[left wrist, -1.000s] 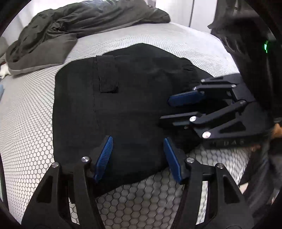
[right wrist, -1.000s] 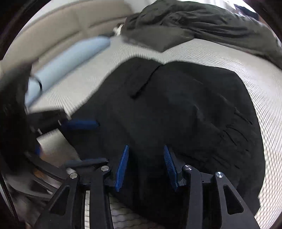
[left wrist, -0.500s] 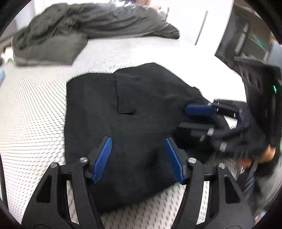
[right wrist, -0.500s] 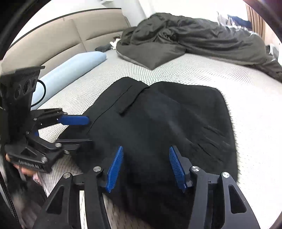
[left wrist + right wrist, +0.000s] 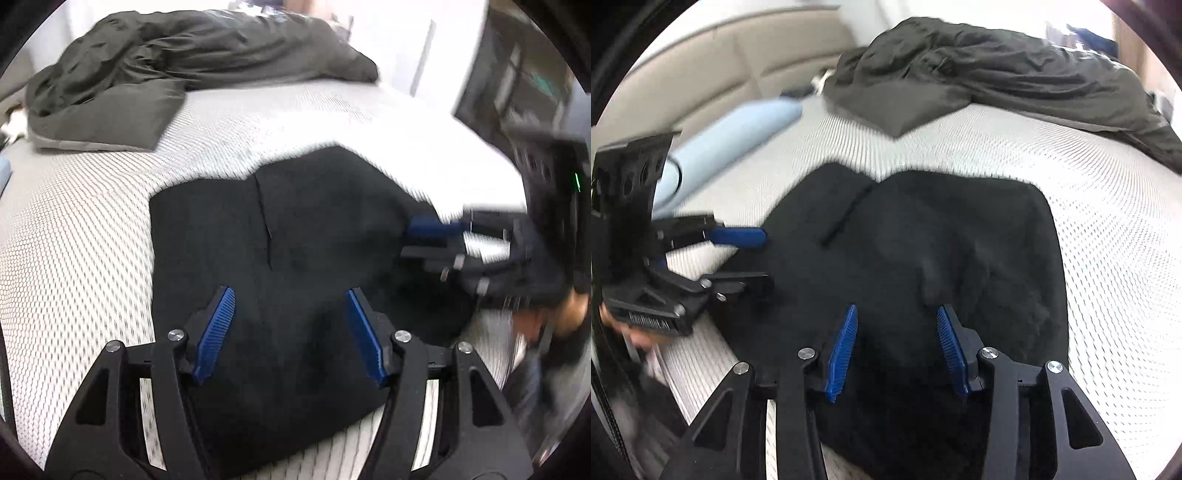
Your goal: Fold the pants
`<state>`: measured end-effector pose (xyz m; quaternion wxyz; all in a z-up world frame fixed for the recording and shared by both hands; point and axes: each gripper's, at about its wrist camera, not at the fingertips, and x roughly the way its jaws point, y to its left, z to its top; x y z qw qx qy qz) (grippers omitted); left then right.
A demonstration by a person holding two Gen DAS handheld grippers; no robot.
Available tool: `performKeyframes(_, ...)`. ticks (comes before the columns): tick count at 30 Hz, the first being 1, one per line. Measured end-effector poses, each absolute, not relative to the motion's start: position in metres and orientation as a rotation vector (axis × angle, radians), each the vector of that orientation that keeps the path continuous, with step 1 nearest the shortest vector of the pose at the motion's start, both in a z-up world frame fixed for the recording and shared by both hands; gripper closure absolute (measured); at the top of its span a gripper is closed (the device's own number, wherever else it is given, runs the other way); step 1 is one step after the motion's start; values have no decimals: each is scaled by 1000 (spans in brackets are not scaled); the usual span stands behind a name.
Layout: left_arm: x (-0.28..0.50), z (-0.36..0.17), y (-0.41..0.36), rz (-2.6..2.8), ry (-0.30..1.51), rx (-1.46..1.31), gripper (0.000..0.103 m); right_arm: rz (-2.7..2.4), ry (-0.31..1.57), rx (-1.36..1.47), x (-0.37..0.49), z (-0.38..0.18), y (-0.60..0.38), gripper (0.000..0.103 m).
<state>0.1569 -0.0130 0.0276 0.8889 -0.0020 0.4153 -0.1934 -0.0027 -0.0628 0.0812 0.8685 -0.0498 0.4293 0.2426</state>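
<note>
The black pants (image 5: 295, 258) lie folded into a compact flat bundle on the white honeycomb-patterned mattress (image 5: 74, 258); they also show in the right wrist view (image 5: 942, 251). My left gripper (image 5: 290, 332) is open and empty, held just above the near edge of the pants. My right gripper (image 5: 895, 347) is open and empty, above the near part of the bundle. In the left wrist view the right gripper (image 5: 432, 240) shows at the pants' right edge. In the right wrist view the left gripper (image 5: 750, 254) shows at their left edge.
A rumpled dark grey duvet (image 5: 166, 62) lies at the far side of the bed, also in the right wrist view (image 5: 997, 74). A light blue bolster (image 5: 731, 136) lies by the beige headboard (image 5: 720, 70). The mattress edge (image 5: 491, 362) drops off at the right.
Both grippers have drawn back and risen from the pants, staying open. The views shifted so the bundle looks farther and smaller. The pants lie still.
</note>
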Motion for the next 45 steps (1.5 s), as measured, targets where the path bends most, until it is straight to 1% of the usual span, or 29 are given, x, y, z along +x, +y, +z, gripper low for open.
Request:
performKeyframes(1, 171, 26, -11, -373, 878, -43, 43, 496, 898, -90, 4, 82, -58, 58)
performKeyframes(2, 182, 22, -9, -354, 905, -70, 44, 479, 899, -83, 11, 80, -53, 61)
performKeyframes(3, 192, 18, -8, -340, 930, -91, 46, 461, 925, -85, 23, 76, -44, 64)
performKeyframes(5, 209, 3, -6, -309, 981, -104, 47, 424, 993, -117, 40, 62, -30, 73)
performKeyframes(6, 213, -2, -5, -313, 986, -97, 46, 418, 1010, -135, 44, 56, -28, 73)
performKeyframes(7, 214, -5, -4, -321, 985, -90, 46, 410, 1037, -170, 48, 49, -26, 77)
performKeyframes(10, 210, -5, -5, -328, 989, -39, 46, 374, 1026, -259, 39, 48, -39, 77)
performKeyframes(13, 205, 0, -6, -300, 1000, -9, 46, 413, 1032, -170, 32, 55, -76, 78)
performKeyframes(15, 203, 11, -2, -292, 977, -62, 46, 436, 1020, -129, 28, 64, -82, 76)
performKeyframes(16, 205, 18, 3, -297, 941, -132, 46, 444, 1010, -101, 28, 69, -82, 74)
performKeyframes(17, 208, 22, 7, -292, 917, -177, 46, 455, 988, -63, 29, 75, -81, 74)
performKeyframes(20, 224, 17, 11, -242, 915, -217, 46, 447, 950, -44, 26, 83, -70, 74)
performKeyframes(23, 240, -2, 9, -200, 968, -193, 46, 428, 995, -105, 42, 70, -42, 74)
performKeyframes(25, 242, -4, 6, -198, 962, -160, 46, 421, 1049, -152, 46, 56, -33, 74)
performKeyframes(27, 239, -4, 4, -198, 956, -127, 46, 428, 1049, -194, 40, 54, -39, 74)
performKeyframes(29, 228, -2, 5, -180, 960, -106, 46, 370, 1043, -239, 36, 56, -56, 74)
performKeyframes(30, 225, 1, 8, -178, 964, -122, 46, 363, 1039, -225, 32, 60, -69, 77)
performKeyframes(32, 212, 11, 11, -161, 972, -147, 46, 419, 1019, -111, 22, 69, -95, 77)
performKeyframes(34, 195, 26, 13, -191, 938, -173, 46, 425, 989, -56, 13, 81, -102, 75)
performKeyframes(37, 169, 40, 7, -252, 885, -168, 46, 525, 939, -25, -7, 93, -88, 72)
performKeyframes(38, 165, 39, 4, -274, 888, -152, 45, 557, 945, -23, -9, 92, -80, 69)
performKeyframes(40, 162, 26, -5, -285, 921, -105, 45, 595, 964, -48, -3, 79, -55, 69)
performKeyframes(42, 165, 2, -10, -234, 975, -41, 45, 553, 1005, -141, 9, 59, -32, 69)
performKeyframes(45, 155, -3, -14, -251, 938, 44, 44, 530, 1020, -188, 6, 50, -45, 69)
